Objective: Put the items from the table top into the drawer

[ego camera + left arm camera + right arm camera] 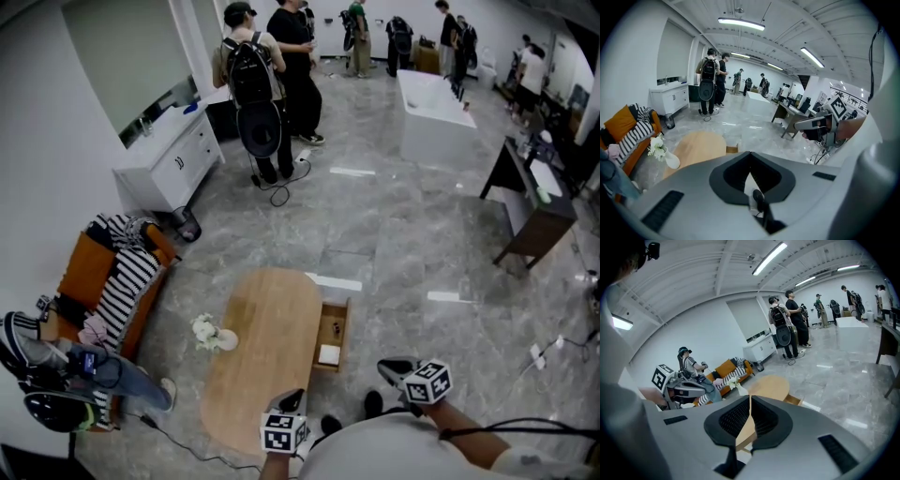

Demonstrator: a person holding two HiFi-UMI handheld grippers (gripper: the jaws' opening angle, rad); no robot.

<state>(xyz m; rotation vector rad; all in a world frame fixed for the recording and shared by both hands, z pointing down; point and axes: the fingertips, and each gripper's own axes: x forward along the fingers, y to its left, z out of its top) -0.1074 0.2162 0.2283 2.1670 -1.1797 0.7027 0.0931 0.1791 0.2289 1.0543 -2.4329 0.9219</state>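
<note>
Your left tool [292, 401] hangs over the near end of the oval wooden bench [272, 314]. Its jaws are pressed together with nothing between them. Your right tool [394, 367] is off the bench's right side, above the floor [412, 244] and just nearer to you than the open drawer [347, 326]. Its jaws are also together, with only a hairline slit between the pads, and it holds nothing. Both tools point ahead and downward, apart from each other.

A small white vase of white flowers [214, 335] stands on the bench, near its left edge and about halfway along.

The drawer is pulled out from the bench's right side. Inside it, a flat white thing [329, 354] lies at the near end and a small dark thing [336, 328] lies further in. Both are too small to identify.

To the left of the bench is an orange sofa [86, 272] with striped cloth [131, 281] draped over it, and a seated person [56, 361] is at its near end. Farther off, a white cabinet [169, 161] stands against the wall, and several people [253, 80] stand on the grey marble floor.
</note>
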